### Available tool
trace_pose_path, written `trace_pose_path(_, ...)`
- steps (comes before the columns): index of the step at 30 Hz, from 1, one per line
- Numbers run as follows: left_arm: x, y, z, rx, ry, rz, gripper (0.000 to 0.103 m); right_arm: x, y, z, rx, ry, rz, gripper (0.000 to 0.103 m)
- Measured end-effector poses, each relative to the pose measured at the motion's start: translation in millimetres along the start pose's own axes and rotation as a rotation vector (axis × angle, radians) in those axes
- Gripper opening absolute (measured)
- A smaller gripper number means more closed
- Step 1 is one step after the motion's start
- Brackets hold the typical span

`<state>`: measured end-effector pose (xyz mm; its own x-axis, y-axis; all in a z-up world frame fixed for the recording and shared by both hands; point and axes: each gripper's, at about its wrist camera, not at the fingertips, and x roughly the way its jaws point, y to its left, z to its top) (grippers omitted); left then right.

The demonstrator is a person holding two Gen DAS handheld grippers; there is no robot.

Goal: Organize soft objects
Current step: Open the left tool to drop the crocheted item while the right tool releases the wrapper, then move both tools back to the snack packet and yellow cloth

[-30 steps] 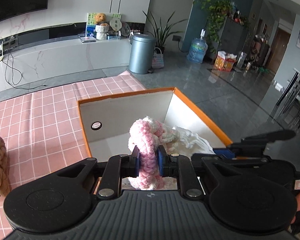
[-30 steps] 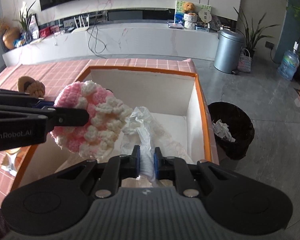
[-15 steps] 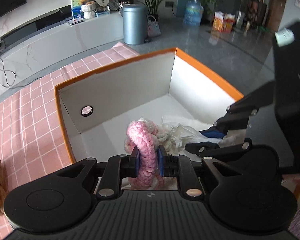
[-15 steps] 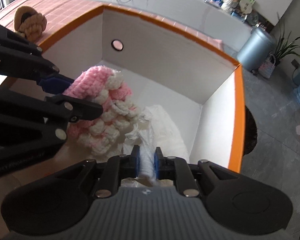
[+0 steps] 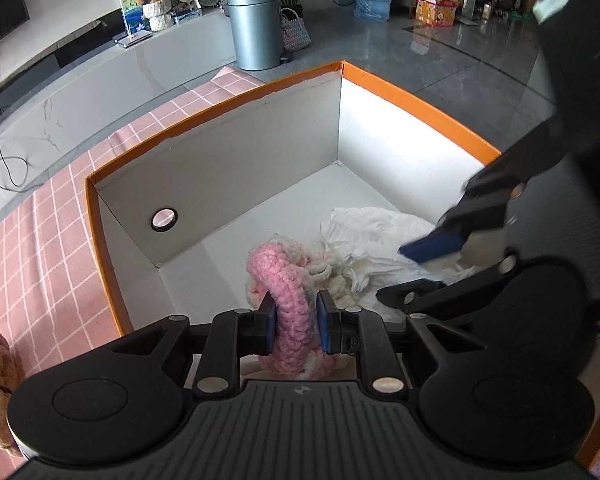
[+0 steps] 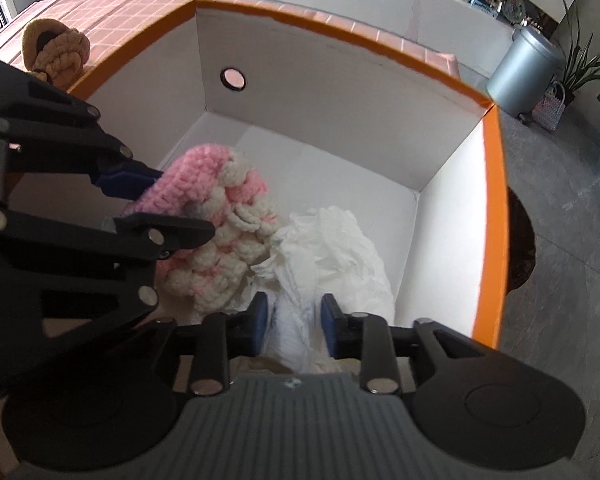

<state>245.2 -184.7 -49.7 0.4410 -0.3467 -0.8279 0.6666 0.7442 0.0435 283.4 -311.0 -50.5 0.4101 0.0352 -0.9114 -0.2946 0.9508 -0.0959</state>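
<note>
A pink and cream crocheted piece lies low inside the white box with an orange rim. My left gripper has its jaws parted around it, with small gaps at both pads. A crumpled white cloth lies on the box floor beside the crochet. My right gripper straddles the cloth with its jaws parted. The left gripper also shows in the right wrist view, and the right gripper shows in the left wrist view.
The box stands on a pink checked tablecloth. A brown knitted toy lies on the cloth left of the box. A grey bin and a black waste basket stand on the floor beyond.
Both grippers have moved down into the box with their objects. Both jaws have parted from a tight pinch on the crochet and the white cloth, which now rest at the box floor.
</note>
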Motion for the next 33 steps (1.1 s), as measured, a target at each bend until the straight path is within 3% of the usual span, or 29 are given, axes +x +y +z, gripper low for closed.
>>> trace_pose_path(5, 2, -3, 1, 0.032, 0.008, 0.026, 0.024, -20, 1, -10, -0.003, -0.041, -0.003, 0.041)
trace_pose_path(8, 1, -6, 2, 0.037, 0.003, 0.038, 0.039, -32, 3, -16, -0.007, -0.074, -0.006, 0.045)
trace_pose_path(12, -10, -2, 1, -0.007, -0.044, 0.015, 0.057, -42, 7, -23, -0.010, -0.113, -0.027, 0.058)
trace_pose_path(14, -15, -3, 1, -0.003, -0.061, 0.027, 0.067, -41, 10, -20, -0.011, -0.127, -0.046, 0.058)
trace_pose_path(16, -21, -5, 3, 0.003, -0.079, 0.055, 0.068, -45, 7, -21, -0.002, -0.139, -0.044, 0.060)
trace_pose_path(24, -47, -4, 1, -0.011, -0.131, 0.054, 0.068, -69, 8, -32, 0.041, -0.201, -0.095, 0.066)
trace_pose_path(33, -75, -1, -11, -0.086, -0.237, 0.074, 0.068, -94, 21, -53, 0.215, -0.332, -0.139, 0.066)
